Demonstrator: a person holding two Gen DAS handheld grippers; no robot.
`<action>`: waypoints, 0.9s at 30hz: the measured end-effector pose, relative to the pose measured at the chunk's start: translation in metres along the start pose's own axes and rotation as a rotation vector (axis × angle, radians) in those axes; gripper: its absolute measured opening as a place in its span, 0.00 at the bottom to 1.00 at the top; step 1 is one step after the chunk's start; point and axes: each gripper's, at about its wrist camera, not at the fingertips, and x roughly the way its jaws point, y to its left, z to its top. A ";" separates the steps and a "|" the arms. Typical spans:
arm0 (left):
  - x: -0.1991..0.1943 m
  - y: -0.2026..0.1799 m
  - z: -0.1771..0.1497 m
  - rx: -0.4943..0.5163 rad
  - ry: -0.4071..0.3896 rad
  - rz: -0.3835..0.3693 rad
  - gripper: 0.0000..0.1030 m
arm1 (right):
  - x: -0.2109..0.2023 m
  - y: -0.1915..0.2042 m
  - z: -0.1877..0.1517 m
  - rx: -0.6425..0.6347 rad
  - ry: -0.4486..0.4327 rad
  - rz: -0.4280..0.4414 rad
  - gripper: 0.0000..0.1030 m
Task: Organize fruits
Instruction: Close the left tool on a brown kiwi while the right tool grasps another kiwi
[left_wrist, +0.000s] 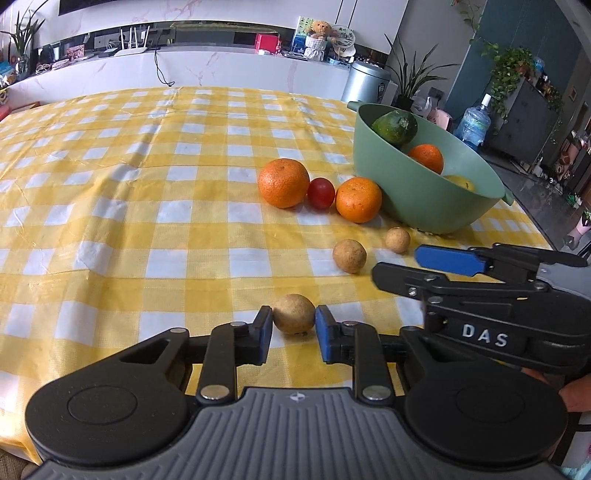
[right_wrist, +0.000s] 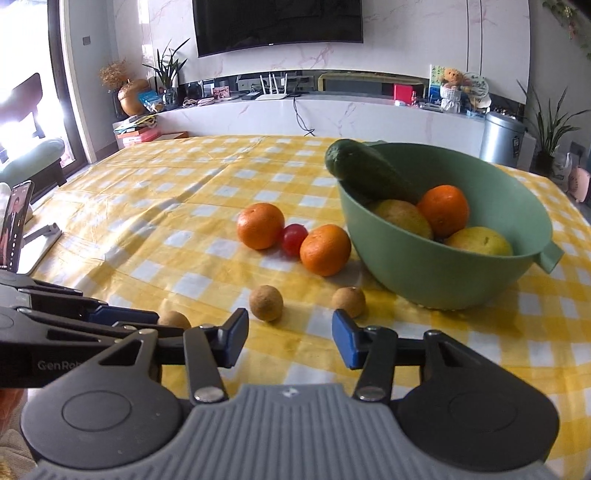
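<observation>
My left gripper (left_wrist: 293, 325) is shut on a small tan longan (left_wrist: 294, 314) resting on the yellow checked tablecloth; the same longan peeks out behind the left gripper in the right wrist view (right_wrist: 173, 319). My right gripper (right_wrist: 290, 338) is open and empty, just above the cloth; it shows at the right of the left wrist view (left_wrist: 402, 267). Two more longans (right_wrist: 266, 302) (right_wrist: 349, 302) lie just ahead of it. Two oranges (right_wrist: 260, 226) (right_wrist: 325, 250) and a cherry tomato (right_wrist: 294, 239) sit left of the green bowl (right_wrist: 443, 280).
The bowl holds a cucumber (right_wrist: 365, 173), an orange (right_wrist: 445, 210) and two yellow fruits (right_wrist: 478, 242). A phone on a stand (right_wrist: 14, 225) is at the table's left edge. The table's right edge (left_wrist: 532, 221) runs close behind the bowl.
</observation>
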 end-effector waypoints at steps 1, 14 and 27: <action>0.000 0.000 0.001 -0.002 -0.002 0.002 0.27 | 0.002 0.001 0.001 0.002 0.002 0.009 0.46; -0.003 0.001 0.008 0.014 0.000 0.007 0.24 | 0.029 0.006 0.008 0.039 0.029 0.026 0.34; 0.004 0.002 0.004 -0.012 0.102 -0.018 0.30 | 0.037 0.009 0.008 0.020 0.044 0.029 0.27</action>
